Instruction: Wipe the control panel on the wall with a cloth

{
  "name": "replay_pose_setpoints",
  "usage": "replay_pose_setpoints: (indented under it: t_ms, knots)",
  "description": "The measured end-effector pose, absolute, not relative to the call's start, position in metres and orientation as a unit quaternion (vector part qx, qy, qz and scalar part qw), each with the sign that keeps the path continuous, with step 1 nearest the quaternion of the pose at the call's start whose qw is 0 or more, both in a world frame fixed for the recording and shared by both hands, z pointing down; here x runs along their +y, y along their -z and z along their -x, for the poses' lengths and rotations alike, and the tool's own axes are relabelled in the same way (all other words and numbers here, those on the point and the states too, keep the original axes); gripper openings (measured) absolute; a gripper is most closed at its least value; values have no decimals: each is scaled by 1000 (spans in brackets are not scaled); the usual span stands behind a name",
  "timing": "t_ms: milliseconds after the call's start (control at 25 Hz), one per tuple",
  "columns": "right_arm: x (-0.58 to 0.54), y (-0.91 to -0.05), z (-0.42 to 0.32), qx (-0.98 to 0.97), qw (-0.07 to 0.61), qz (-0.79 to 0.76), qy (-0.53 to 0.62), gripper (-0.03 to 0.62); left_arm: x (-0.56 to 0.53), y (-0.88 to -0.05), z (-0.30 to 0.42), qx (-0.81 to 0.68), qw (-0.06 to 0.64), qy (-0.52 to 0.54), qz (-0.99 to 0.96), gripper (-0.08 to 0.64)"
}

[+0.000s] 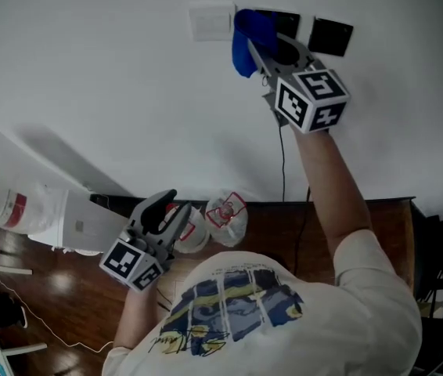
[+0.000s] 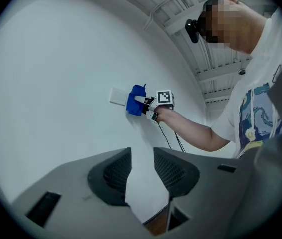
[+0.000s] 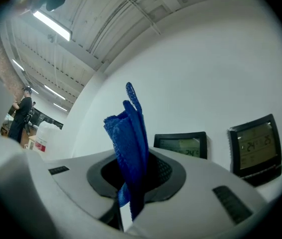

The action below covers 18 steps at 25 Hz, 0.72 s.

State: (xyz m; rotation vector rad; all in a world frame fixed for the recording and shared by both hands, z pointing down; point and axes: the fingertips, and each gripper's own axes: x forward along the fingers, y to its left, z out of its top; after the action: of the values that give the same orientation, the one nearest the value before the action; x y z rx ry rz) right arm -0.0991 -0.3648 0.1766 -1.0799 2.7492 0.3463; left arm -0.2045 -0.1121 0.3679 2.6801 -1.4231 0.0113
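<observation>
My right gripper (image 1: 259, 44) is raised to the white wall and shut on a blue cloth (image 1: 246, 44), which bunches up between its jaws (image 3: 131, 148). The cloth lies against the left edge of a black control panel (image 1: 288, 23); a second black panel (image 1: 331, 36) hangs to its right. In the right gripper view both panels (image 3: 181, 145) (image 3: 255, 146) show lit displays. My left gripper (image 1: 167, 208) hangs low by the table, open and holding nothing (image 2: 142, 176). From the left gripper view the cloth (image 2: 135, 99) covers the panel.
A white switch plate (image 1: 211, 22) sits left of the cloth. A black cable (image 1: 282, 159) runs down the wall to a dark wooden table (image 1: 339, 222) with clear plastic jugs (image 1: 228, 216). A white container (image 1: 18, 206) lies at left. A person (image 3: 20, 116) stands far off.
</observation>
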Motion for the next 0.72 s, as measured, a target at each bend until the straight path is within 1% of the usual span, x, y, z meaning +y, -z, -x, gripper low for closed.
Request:
replay_pose_setpoints:
  t_ms: [280, 720]
  knots:
    - [-383, -171, 56, 906, 87, 399, -116, 87, -117, -371, 204, -473, 64, 2, -879, 120]
    - [-392, -161, -85, 862, 87, 481, -131, 87, -150, -372, 129, -412, 68, -1, -909, 120]
